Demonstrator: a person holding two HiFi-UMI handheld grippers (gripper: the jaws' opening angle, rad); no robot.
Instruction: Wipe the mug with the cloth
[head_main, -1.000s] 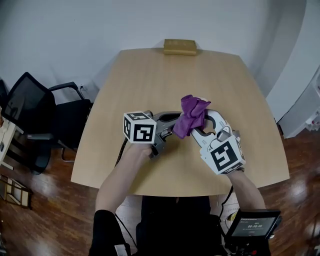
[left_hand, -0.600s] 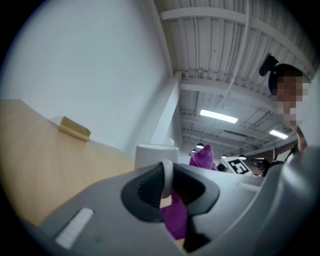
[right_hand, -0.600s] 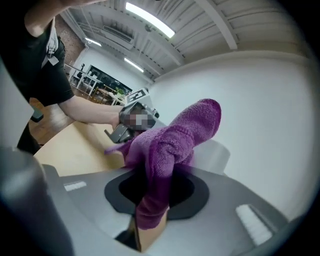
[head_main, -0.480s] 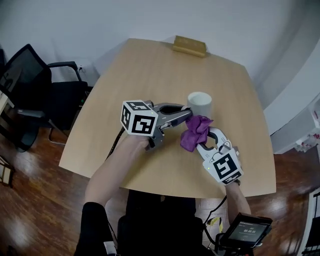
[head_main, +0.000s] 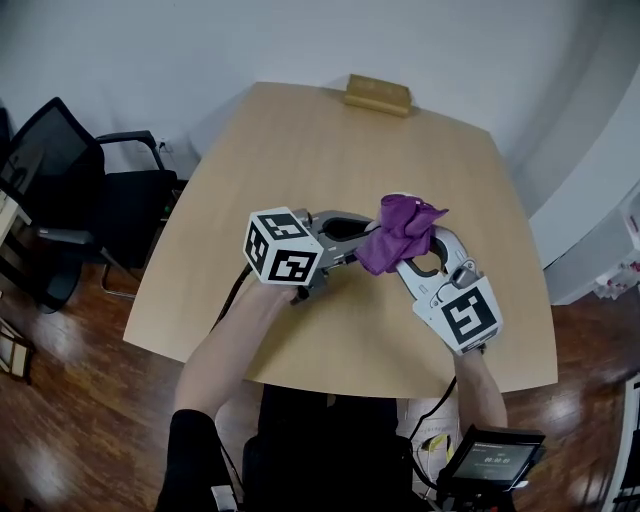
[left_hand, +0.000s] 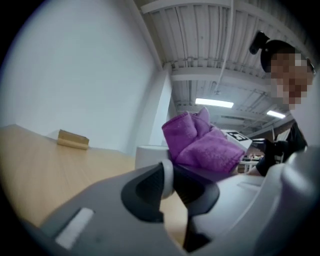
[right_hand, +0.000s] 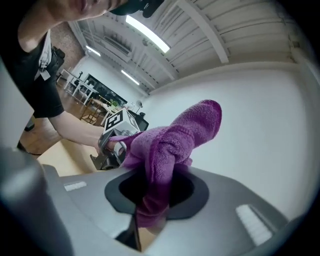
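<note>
Mug (left_hand: 149, 156): white, one item.

Left gripper view: the mug's wall shows just beyond the left gripper (left_hand: 170, 184). The fingers are narrowed onto a thin white curved part of the mug; rim or handle cannot be told apart. Cloth (left_hand: 205, 145), purple and bunched, lies against the mug's top and right side. Wooden block (left_hand: 73, 139) sits at the far edge of the desk (left_hand: 45, 170), well apart from the mug.

Right gripper view: right gripper (right_hand: 155, 192), fingers clamped on the lower end of the cloth. The rest of the cloth stands up in a folded wad. The left gripper's marker cube (right_hand: 116, 120) shows beyond it.

Head view: both grippers meet over the middle of the desk, slightly toward its right edge. The cloth covers the mug almost wholly. Whether the mug stands on the desk or is lifted cannot be told. Black chair (head_main: 70, 195) stands off the desk's left edge.
</note>
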